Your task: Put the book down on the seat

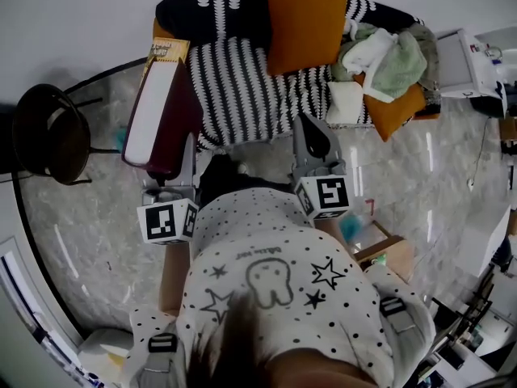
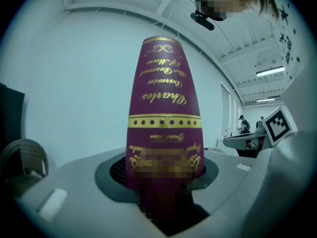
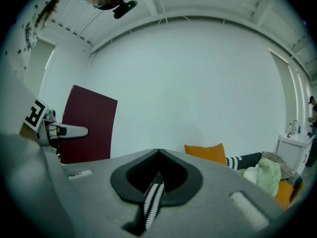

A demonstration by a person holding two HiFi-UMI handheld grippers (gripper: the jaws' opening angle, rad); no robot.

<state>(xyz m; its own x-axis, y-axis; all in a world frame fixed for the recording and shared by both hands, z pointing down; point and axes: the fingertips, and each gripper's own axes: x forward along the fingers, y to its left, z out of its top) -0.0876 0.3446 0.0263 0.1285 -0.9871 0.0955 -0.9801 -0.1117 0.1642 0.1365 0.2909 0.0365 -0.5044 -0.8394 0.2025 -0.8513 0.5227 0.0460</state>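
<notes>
A maroon book (image 1: 161, 111) with white page edges and gold print on its spine (image 2: 163, 108) is clamped in my left gripper (image 1: 179, 164), held on edge in the air at the left. It hangs in front of the sofa seat (image 1: 242, 79), which is covered by a black-and-white striped throw. From the right gripper view the book (image 3: 89, 125) shows at the left with the left gripper's jaw across it. My right gripper (image 1: 313, 136) is shut and holds nothing, its tips over the striped seat's front edge (image 3: 153, 197).
An orange cushion (image 1: 305, 18) leans on the sofa back. A heap of towels and clothes (image 1: 380, 63) fills the sofa's right end. A black round chair (image 1: 48, 132) stands at the left on the marble floor. A cardboard box (image 1: 388, 253) is at the right.
</notes>
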